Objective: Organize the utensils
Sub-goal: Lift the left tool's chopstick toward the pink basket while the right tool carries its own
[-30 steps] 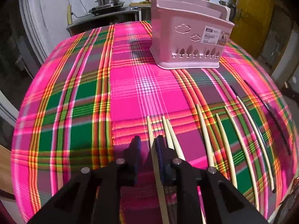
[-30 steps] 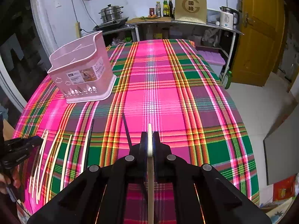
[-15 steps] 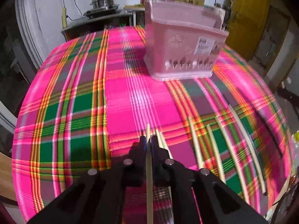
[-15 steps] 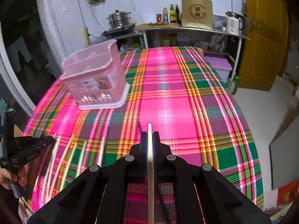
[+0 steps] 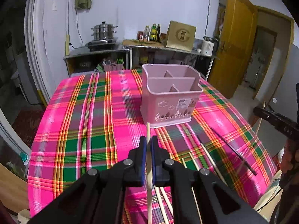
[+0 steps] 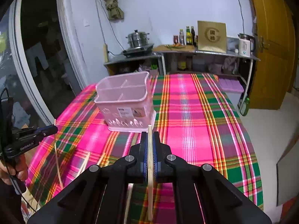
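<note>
The left gripper [image 5: 148, 145] is clenched on a pale wooden chopstick [image 5: 149, 177] — a thin, smooth, round stick whose tip pokes up just past the blue-padded fingers. The right gripper [image 6: 149, 141] pinches a second pale chopstick [image 6: 150, 177] the same way, upright between its jaws.

Ahead of both claws stands the pink plastic basket [image 5: 169, 100], a boxy, round-cornered holder with cloud and tree cut-outs and a paper label; thin walls split it into compartments, and nothing shows inside them.

Below and to the right of the left claw, more pale chopsticks [image 5: 211, 160] lie loose on the plaid tablecloth [image 5: 84, 130] — woven pink, green and orange — with one dark chopstick [image 5: 231, 149] lying slantwise further right.
</note>
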`<state>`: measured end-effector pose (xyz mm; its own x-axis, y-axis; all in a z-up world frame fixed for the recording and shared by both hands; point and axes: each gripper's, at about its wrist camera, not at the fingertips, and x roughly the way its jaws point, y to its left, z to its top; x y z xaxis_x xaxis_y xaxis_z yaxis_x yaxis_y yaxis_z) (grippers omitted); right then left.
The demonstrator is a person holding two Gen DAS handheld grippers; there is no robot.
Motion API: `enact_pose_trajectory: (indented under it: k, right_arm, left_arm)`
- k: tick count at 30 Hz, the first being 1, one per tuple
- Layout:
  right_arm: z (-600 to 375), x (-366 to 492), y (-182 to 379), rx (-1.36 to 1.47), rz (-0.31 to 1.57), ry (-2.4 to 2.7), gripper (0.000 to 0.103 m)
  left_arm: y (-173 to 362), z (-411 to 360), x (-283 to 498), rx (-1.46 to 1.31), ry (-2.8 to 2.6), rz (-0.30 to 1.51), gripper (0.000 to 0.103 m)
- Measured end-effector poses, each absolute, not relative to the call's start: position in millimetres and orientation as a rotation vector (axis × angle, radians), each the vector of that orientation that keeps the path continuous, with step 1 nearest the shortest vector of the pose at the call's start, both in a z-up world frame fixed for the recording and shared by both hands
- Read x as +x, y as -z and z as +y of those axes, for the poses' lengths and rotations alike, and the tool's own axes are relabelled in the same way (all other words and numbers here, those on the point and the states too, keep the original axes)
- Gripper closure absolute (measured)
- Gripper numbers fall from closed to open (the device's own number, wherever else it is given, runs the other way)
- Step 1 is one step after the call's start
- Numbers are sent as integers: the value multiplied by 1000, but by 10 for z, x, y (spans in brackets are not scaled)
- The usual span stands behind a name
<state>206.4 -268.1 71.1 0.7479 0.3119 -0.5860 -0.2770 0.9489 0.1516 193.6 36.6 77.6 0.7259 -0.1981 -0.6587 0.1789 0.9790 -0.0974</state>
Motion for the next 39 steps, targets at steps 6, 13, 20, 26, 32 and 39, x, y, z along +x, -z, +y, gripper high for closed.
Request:
enact_pose_trajectory:
  k: [6, 13, 20, 26, 32, 39]
  right_arm:
    - [-2625, 2006, -833, 37, 619, -340, 98]
    - [-2534, 1960, -921, 7, 600, -357, 98]
    - [-2394, 1967, -1043, -29, 575, -378, 98]
    - [-2247, 2079, -1163, -55, 551, -398, 98]
    - [-2110, 2283, -1276, -61, 527, -423, 98]
    - [-2027, 2679, -1467, -11, 491, -448, 98]
  left_arm:
    - [-950, 361, 1865, -32, 222, 682, 98]
    - [-1126, 288, 1847, -30, 246, 640, 98]
    - [-1245, 168, 1915, -22, 281, 619, 98]
    - [-1341, 108, 2094, -31, 308, 612, 98]
    - [-1515, 110, 2358, -64, 335, 592, 98]
    - [-1790, 113, 2697, -94, 351, 539, 98]
